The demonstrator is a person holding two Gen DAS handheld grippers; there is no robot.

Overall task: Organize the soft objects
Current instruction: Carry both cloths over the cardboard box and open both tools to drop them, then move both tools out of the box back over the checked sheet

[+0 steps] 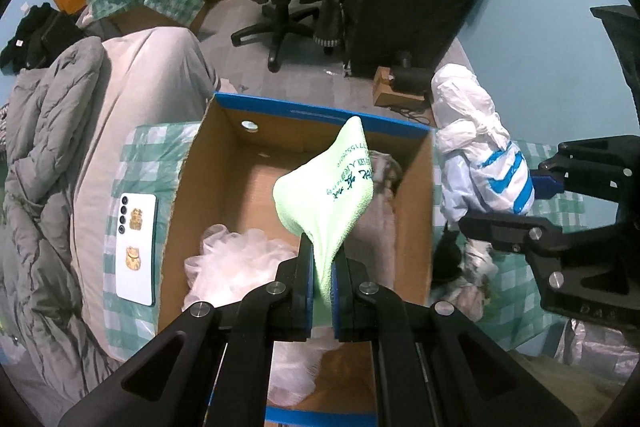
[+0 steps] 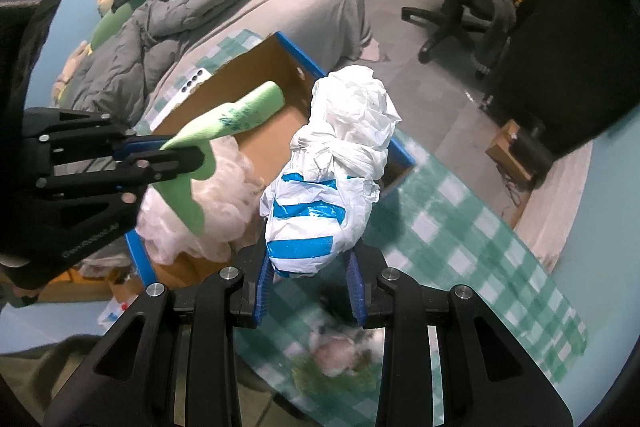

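**Checked cloth on the bed**

A green-and-white checked cloth [image 2: 472,223] covers the bed [image 1: 132,75]. On it sit an open cardboard box [image 1: 304,115], a white phone [image 1: 136,247] beside the box, and a blurred bundle [image 2: 340,347].

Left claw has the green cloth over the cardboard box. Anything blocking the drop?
Nothing visible blocks it. The green cloth hangs from the left claw above the open cardboard box. A white mesh bundle and a pinkish fabric already lie inside, with bare floor between them.
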